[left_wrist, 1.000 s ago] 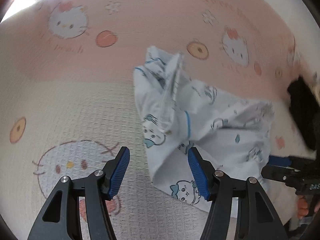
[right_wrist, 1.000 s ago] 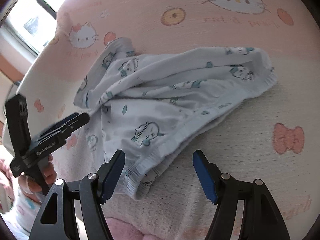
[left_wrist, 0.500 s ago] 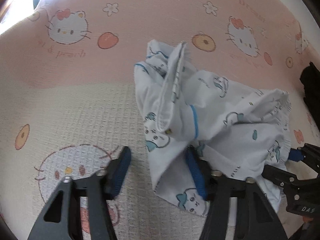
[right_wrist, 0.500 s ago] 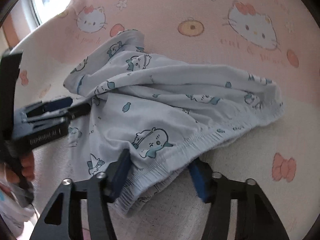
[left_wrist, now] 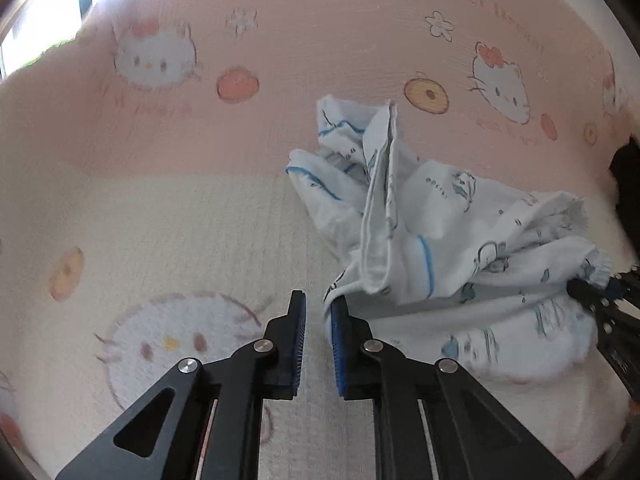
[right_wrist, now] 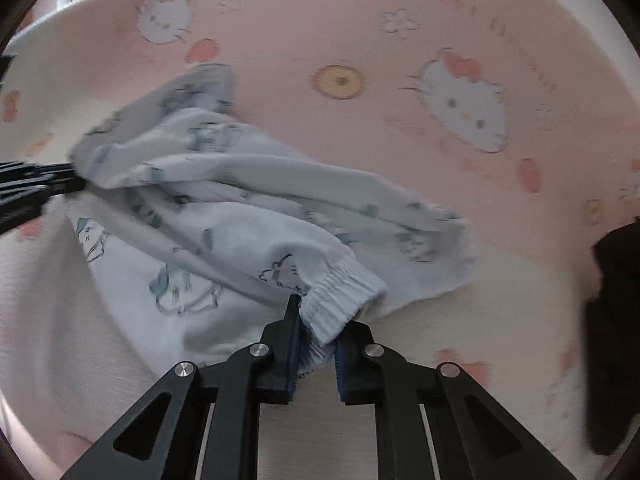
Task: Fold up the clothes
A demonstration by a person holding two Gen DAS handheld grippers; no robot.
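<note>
A white garment (left_wrist: 452, 216) with blue cartoon prints lies bunched on the pink and cream bedsheet (left_wrist: 160, 216). In the left wrist view my left gripper (left_wrist: 318, 312) is at the garment's near left hem, and its jaws are closing with the hem caught at the fingertips. In the right wrist view my right gripper (right_wrist: 318, 332) is closing on the ribbed elastic band (right_wrist: 340, 300), which sits between the blue pads. The garment (right_wrist: 248, 240) stretches from there to the left gripper (right_wrist: 74, 178) at the far left. The right gripper (left_wrist: 576, 290) shows at the right edge.
A dark piece of clothing (right_wrist: 612, 320) lies on the sheet to the right of the garment, also visible as a dark patch (left_wrist: 630, 184) in the left wrist view. A bright window (left_wrist: 36, 20) is at the upper left. The cat-print sheet extends to the left.
Both grippers went from wide open to nearly shut, each closing on an edge of the garment. The garment now hangs stretched between them, and the right wrist view has rolled.
</note>
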